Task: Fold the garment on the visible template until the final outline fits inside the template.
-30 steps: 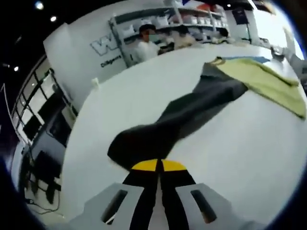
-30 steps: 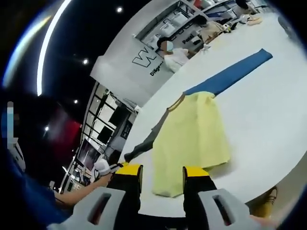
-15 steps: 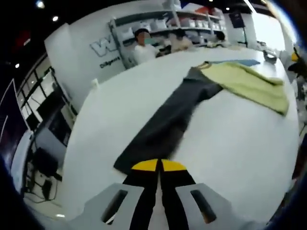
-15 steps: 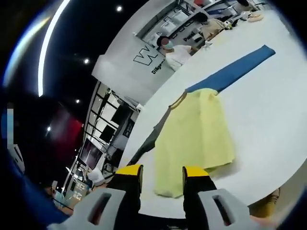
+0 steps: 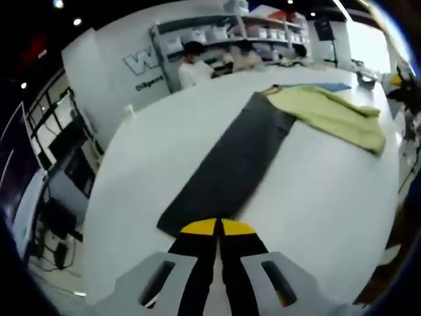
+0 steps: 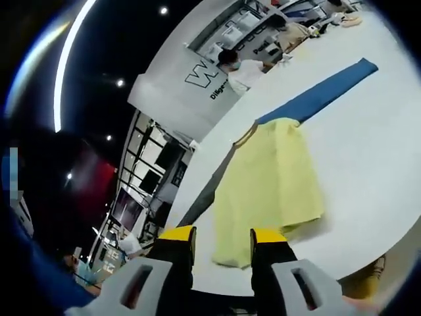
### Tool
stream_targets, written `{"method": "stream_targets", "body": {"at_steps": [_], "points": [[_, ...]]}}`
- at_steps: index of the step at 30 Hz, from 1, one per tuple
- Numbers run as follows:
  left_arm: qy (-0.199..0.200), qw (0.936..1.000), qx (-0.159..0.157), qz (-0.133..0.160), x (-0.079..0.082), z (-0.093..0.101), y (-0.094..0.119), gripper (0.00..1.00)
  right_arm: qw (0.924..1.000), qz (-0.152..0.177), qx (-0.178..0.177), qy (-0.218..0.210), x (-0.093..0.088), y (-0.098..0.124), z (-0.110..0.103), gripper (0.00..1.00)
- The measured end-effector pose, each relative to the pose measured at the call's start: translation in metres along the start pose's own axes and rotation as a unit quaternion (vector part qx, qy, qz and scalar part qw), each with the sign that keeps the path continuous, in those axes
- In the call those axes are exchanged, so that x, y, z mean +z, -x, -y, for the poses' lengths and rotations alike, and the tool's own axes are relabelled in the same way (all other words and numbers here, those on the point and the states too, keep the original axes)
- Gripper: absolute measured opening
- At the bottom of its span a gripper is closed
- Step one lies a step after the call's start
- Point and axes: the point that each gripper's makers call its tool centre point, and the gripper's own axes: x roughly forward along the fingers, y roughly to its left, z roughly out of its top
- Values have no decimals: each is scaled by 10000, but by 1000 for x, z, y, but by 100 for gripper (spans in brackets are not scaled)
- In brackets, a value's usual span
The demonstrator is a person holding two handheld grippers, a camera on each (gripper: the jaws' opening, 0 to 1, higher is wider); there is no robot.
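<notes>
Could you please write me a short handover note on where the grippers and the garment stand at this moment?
Left gripper: shut on the cuff of the grey sleeve, which lies flat and straight on the white table.
Right gripper: open, holds nothing, near the hem of the yellow body.
Garment: spread out, yellow body in the middle, grey sleeve to one side, blue sleeve stretched to the other.
Done: garment laid flat, no fold visible.
Left: fold sleeves and body in. I cannot make out a template outline.
</notes>
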Motion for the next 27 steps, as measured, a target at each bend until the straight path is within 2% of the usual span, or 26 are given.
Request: {"method": "stream_targets", "body": {"at_steps": [3,6,7,9,11,12,13,14,16,18,19,20,21,22,23,26,27], "points": [[17,10000,30,-16,1,1,0,3,9999,154,-36,-68,4,7,5,29],[188,9996,78,191,17,9,14,6,9999,151,-44,-1,4,11,7,29],[299,9989,114,342,23,13,18,7,9999,101,-68,92,3,14,9,29],[361,9984,160,414,26,16,23,11,9996,111,-103,241,5,17,12,29],[530,9967,206,580,35,30,34,17,9989,177,-119,414,11,23,16,29],[757,9942,209,729,36,37,36,19,9985,193,-179,490,13,26,20,30],[880,9923,99,867,48,61,45,22,9974,211,-276,638,15,30,26,30],[904,9921,85,866,49,65,46,22,9972,209,-291,661,15,31,28,31],[1021,9908,-116,885,54,104,52,23,9942,65,-483,954,14,37,45,32],[1056,9901,-288,877,53,124,51,25,9911,-37,-632,1175,12,40,55,33],[1051,9898,-383,883,52,142,49,26,9871,-123,-717,1427,11,41,61,34],[1149,9889,-491,802,51,156,48,26,9860,-182,-714,1496,8,41,62,34],[1131,9881,-672,798,57,180,51,27,9877,-216,-671,1397,6,40,61,34],[1027,9886,-776,785,58,193,51,26,9885,-239,-640,1347,5,39,63,34],[1015,9888,-808,737,55,202,50,26,9904,-228,-574,1239,5,36,66,34],[1114,9864,-920,783,60,226,52,25,9955,-172,-461,815,7,28,65,33],[1193,9851,-945,804,61,238,54,25,9976,-139,-447,510,13,20,74,32]]}}
